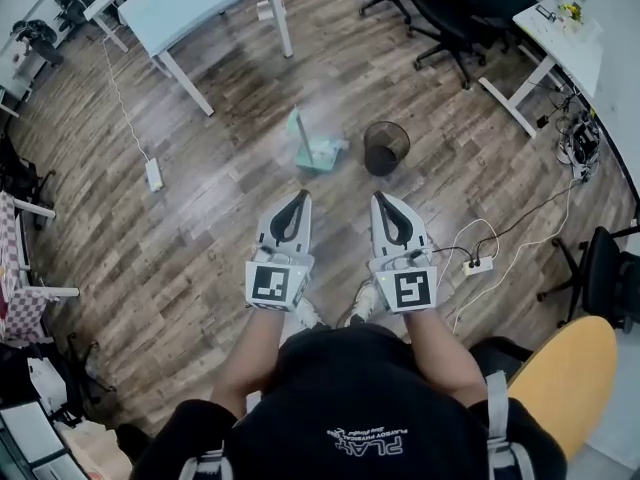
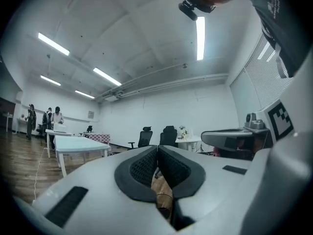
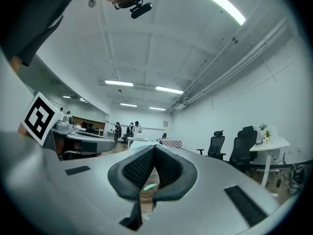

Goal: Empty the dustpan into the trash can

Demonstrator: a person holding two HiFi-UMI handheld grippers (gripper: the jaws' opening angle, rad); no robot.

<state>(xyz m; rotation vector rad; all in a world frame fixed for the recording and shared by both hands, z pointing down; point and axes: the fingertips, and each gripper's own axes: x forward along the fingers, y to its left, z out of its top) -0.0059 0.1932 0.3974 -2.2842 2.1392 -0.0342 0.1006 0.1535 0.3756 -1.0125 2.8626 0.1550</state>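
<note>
A pale green dustpan (image 1: 316, 148) stands on the wood floor, its handle pointing up and to the left. A black mesh trash can (image 1: 386, 148) stands right beside it. Nearer to me, above the floor, my left gripper (image 1: 301, 198) and right gripper (image 1: 382, 200) are side by side and point at them. Both are shut with nothing held. In the left gripper view the pads (image 2: 146, 168) meet at the tips. A bit of the green dustpan (image 3: 150, 186) shows through the gap below the right gripper's (image 3: 155, 149) tips.
A light blue table (image 1: 200, 8) stands at the far left and black office chairs (image 1: 450, 8) at the far right by a white desk (image 1: 560, 38). Power strips (image 1: 154, 174) (image 1: 478, 264) with cables lie on the floor. A yellow chair (image 1: 560, 378) is at my right.
</note>
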